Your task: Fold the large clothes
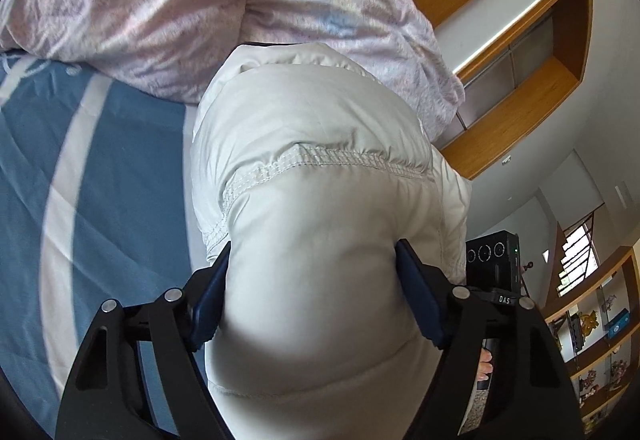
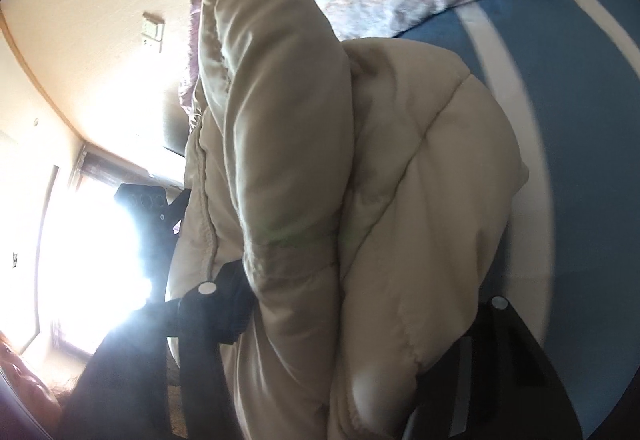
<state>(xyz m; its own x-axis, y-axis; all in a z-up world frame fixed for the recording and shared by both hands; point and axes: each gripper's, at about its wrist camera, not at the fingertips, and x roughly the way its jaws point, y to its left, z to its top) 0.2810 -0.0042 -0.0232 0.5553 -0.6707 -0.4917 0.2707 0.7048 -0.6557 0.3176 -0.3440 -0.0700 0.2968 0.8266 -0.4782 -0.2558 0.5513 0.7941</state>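
mid-fold, judging by the bulk: pale puffy jacket (image 1: 320, 168) bunched and lifted off the bed (image 1: 120, 168), not yet flat or squared. left gripper (image 1: 316, 292) pinching a thick padded roll between blue pads, pressing both sides. right gripper (image 2: 360, 304) clamped on another padded fold of the same jacket. still to do: laying down, smoothing, final folds. blue sheet with white stripes underneath, crumpled pinkish duvet (image 1: 160, 0) behind, wooden shelves (image 1: 600, 340) and bright window (image 2: 88, 260) around.
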